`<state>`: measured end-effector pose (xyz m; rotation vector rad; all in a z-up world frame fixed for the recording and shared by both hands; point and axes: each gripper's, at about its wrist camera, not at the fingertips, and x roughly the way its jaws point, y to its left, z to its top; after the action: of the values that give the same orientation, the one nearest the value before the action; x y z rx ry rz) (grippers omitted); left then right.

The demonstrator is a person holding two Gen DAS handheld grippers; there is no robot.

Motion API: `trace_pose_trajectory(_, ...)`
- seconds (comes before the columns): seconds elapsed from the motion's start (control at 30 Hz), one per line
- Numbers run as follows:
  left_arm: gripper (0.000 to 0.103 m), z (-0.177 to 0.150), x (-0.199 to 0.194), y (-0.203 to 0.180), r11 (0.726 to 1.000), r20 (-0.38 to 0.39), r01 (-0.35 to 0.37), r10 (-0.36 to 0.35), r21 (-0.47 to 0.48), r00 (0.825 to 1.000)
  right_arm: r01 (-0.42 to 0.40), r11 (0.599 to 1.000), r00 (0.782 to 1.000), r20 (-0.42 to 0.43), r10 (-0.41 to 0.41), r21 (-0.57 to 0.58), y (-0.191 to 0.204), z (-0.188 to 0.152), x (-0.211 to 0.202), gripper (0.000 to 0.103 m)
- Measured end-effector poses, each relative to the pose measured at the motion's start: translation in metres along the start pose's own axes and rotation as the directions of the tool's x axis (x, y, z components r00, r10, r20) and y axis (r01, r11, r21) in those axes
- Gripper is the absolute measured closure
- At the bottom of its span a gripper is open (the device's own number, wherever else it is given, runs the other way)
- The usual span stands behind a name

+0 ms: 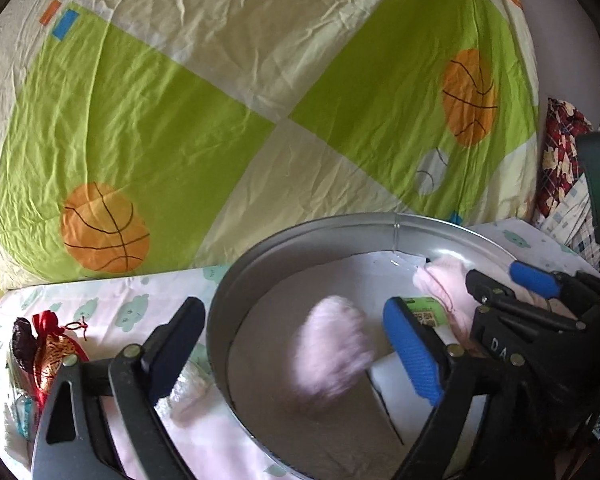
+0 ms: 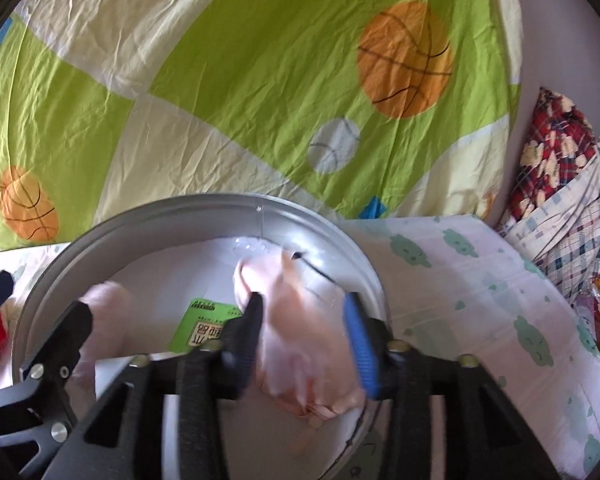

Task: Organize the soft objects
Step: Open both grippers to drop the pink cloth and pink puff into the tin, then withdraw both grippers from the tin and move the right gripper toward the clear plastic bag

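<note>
Dropping into the round silver metal tin [image 1: 236, 276], the fuzzy pale pink soft piece [image 1: 332, 348] shows blurred between the widely spread jaws of the left gripper [image 1: 292, 344], with neither pad touching it. A second pale pink fabric piece [image 2: 300, 336] lies between the jaws of the right gripper [image 2: 304, 340], which stand partly apart; the dark pad sits close against the cloth and the blue one just beside it, so I judge the hold released, not pinched. Both pieces are inside the tin, above a green printed card [image 2: 204, 322] on its white floor. The tin rests on a white cloud-print sheet [image 2: 460, 280] on the bed, in front of a green and cream basketball-print quilt [image 1: 160, 120]. These pieces look light, limp and compressible, unlikely to break or slip. A pinch through a bunched middle fold should carry one; a loose edge would let it dangle and drape.
</note>
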<state>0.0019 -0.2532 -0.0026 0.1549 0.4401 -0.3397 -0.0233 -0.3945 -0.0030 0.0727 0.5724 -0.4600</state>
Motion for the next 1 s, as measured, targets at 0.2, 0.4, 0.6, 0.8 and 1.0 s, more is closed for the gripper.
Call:
trace_pose_trajectory(0.2,0.001,0.002,-0.004,0.008,0.999,-0.007,-0.002,0.002,-0.036,1.0,-0.008,0.998,0.996,0.088,0.002,0.067,-0.01,0.005,-0.019,0.028)
trace_pose_trajectory(0.4,0.0,0.0,-0.007,0.009,0.999,-0.018,-0.031,0.031,-0.011,0.999,-0.035,0.994,0.995,0.092,0.025,0.103,-0.012,0.006,-0.02,0.028)
trace_pose_trajectory(0.6,0.0,-0.005,-0.019,0.036,0.996,-0.018,-0.074,0.073,-0.055,0.997,-0.1,0.989,0.978,0.193,0.078,0.108,-0.007,0.002,-0.037,0.028)
trace_pose_trajectory(0.8,0.0,-0.013,-0.034,0.07,0.987,-0.005,-0.137,0.138,-0.083,0.99,-0.153,0.984,0.927,0.357,0.111,0.091,0.001,-0.005,-0.063,0.028)
trace_pose_trajectory(1.0,0.0,-0.024,-0.038,0.096,0.979,-0.02,-0.182,0.181,-0.097,0.983,-0.162,0.985,0.915,0.383,0.128,0.059,0.01,-0.01,-0.07,0.028)
